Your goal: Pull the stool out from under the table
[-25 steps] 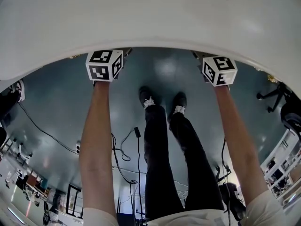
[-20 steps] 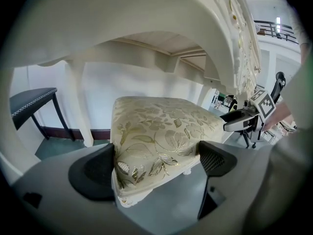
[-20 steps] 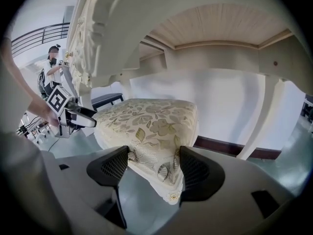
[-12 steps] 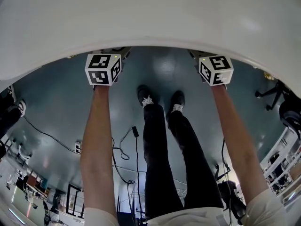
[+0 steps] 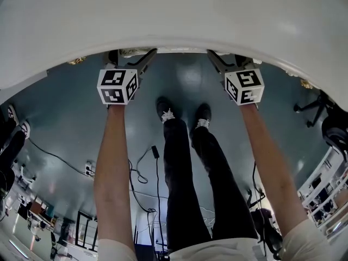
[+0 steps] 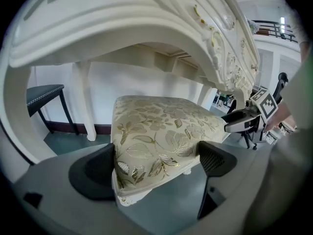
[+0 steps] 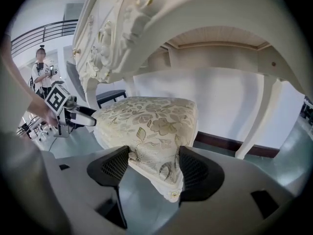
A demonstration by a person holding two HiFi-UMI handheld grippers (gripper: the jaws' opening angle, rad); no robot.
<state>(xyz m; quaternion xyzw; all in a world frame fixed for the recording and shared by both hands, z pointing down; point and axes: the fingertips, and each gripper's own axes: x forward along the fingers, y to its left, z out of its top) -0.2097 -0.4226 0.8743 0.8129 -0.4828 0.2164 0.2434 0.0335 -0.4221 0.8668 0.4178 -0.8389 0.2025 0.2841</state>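
Left gripper view: the left gripper [image 6: 156,163] is clasping the stool [image 6: 161,124] by its near left corner, the right gripper [image 7: 154,168] is clasping its near right corner, and the stool is sitting under the table [image 6: 122,18], lying straight ahead of both grippers, equally near each.

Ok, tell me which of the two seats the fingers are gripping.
The cream floral stool under the table; the dark seat stands apart, untouched.
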